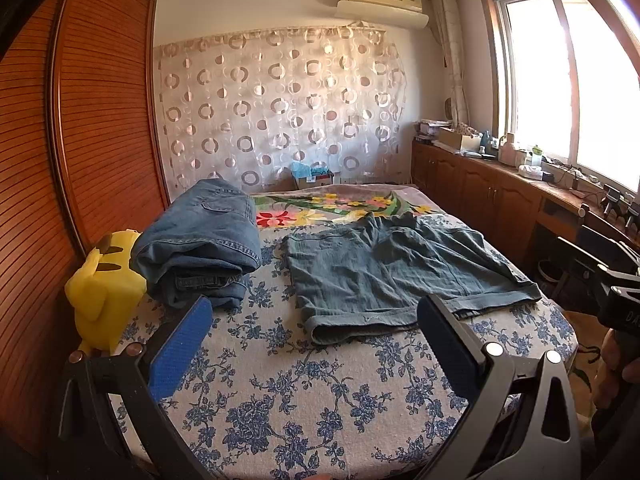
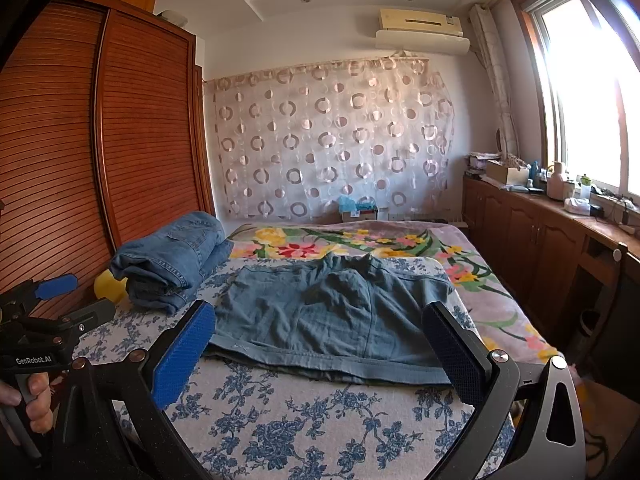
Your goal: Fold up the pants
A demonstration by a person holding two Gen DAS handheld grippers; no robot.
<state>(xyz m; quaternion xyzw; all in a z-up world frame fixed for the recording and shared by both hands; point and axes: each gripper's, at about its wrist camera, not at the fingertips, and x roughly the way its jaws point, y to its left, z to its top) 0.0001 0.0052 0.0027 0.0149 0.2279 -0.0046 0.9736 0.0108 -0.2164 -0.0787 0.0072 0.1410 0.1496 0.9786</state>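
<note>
Left wrist view: the left gripper [image 1: 316, 336] is seen w/ jaws spread wide, nothing between them, held above the near edge of the bed [image 1: 320, 420]. The shorts [image 1: 384, 276] (teal-grey, the pants to be folded) are laid flat at centre frame, hems toward the camera, waistband toward the flowered blanket [image 1: 340, 204]. At left of frame a stack of folded jeans [image 1: 200, 244] is seen, w/ a yellow plush toy [image 1: 100, 288] beside it. The right gripper [image 1: 612, 276] is glimpsed at the right edge.

Right wrist view: the right gripper [image 2: 320, 356] is likewise shown fully open and empty, just short of the shorts [image 2: 332, 316], whose near hem lies across centre frame. The left gripper [image 2: 56, 300] is visible at lower left, gripped by a hand [image 2: 28, 404].

Handling, as judged: cloth is taken to be soft, light, limp, approx. no stiffness, so sagging and bunching are to be expected. A pinch at the hem corners or the side seams is suggested, both layers caught together.
</note>
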